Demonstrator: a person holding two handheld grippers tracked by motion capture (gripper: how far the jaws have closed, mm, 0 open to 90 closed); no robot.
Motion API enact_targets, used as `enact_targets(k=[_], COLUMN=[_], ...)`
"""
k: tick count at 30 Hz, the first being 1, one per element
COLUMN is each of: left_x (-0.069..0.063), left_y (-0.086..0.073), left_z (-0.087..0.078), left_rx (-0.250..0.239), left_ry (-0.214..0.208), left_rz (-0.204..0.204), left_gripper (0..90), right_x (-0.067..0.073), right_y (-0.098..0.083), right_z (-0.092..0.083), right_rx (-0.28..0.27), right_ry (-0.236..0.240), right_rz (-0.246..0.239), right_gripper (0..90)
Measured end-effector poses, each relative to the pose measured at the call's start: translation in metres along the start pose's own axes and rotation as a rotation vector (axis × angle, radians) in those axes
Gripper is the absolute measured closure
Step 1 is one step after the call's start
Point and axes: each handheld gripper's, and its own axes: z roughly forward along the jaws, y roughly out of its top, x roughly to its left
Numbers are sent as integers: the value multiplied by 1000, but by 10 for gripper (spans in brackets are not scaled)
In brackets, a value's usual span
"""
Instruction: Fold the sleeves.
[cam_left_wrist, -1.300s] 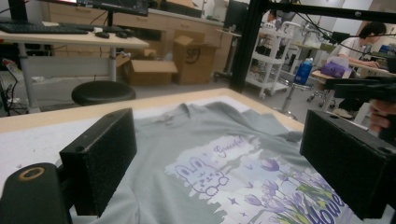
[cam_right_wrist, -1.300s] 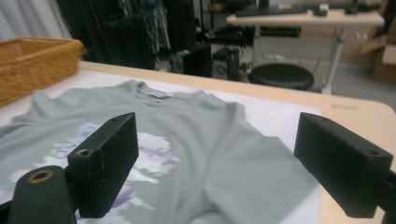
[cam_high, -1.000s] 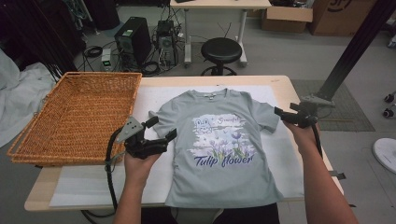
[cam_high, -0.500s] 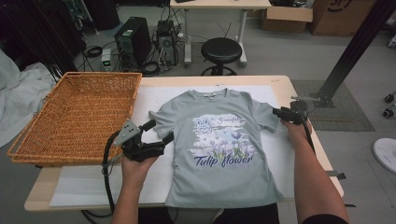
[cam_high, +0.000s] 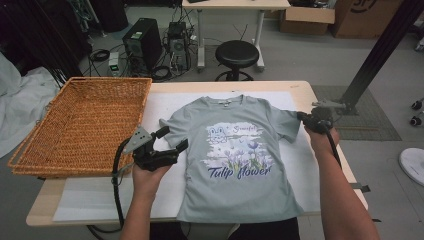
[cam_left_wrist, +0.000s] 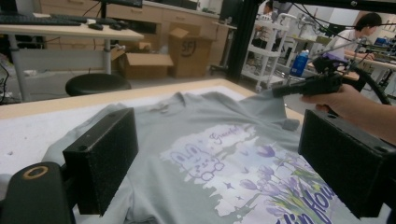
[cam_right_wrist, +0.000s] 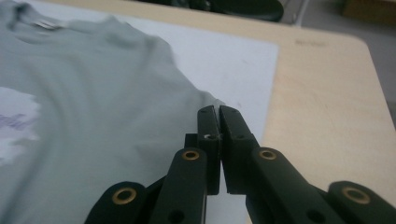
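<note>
A grey-green T-shirt (cam_high: 227, 192) with a "Tulip flower" print lies flat, front up, on a white mat (cam_high: 165, 102). My right gripper (cam_high: 301, 116) is at the tip of the shirt's right-hand sleeve. Its jaws have just been closing and now stand shut, with the sleeve's edge pinched at their tips (cam_right_wrist: 218, 112). The left gripper view shows that sleeve drawn up to the right gripper (cam_left_wrist: 308, 86). My left gripper (cam_high: 173, 138) hovers open over the other sleeve, its wide pads (cam_left_wrist: 105, 158) apart above the shirt (cam_left_wrist: 196, 121), nothing between them.
A large wicker basket (cam_high: 85, 120) stands at the table's left. The wooden table edge (cam_right_wrist: 327, 116) runs right of the mat. A black stool (cam_high: 236, 52), computers and a desk stand on the floor behind the table.
The right gripper has slid left onto the sleeve tip and its jaws have gone from open to shut. The left gripper has stayed where it was.
</note>
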Motion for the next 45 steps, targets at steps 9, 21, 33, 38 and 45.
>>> enact_targets(k=[9, 21, 33, 38, 45], left_x=[-5, -8, -9, -9, -6], left_y=[9, 9, 8, 7, 8], left_z=[0, -5, -1, 2, 1], left_rx=[-12, -9, -3, 2, 5], left_ry=[-20, -13, -15, -15, -6], left_rz=[15, 32, 28, 28, 26], left_gripper=[127, 127, 127, 127, 127], right_x=[66, 143, 103, 90, 88], right_y=[31, 41, 27, 2, -28], right_z=[-27, -11, -31, -27, -18], right_rx=[-66, -46, -38, 4, 90], right_ry=[146, 263, 200, 188, 193], right_rz=[-152, -305, -237, -219, -227], right_gripper=[870, 726, 657, 702, 857])
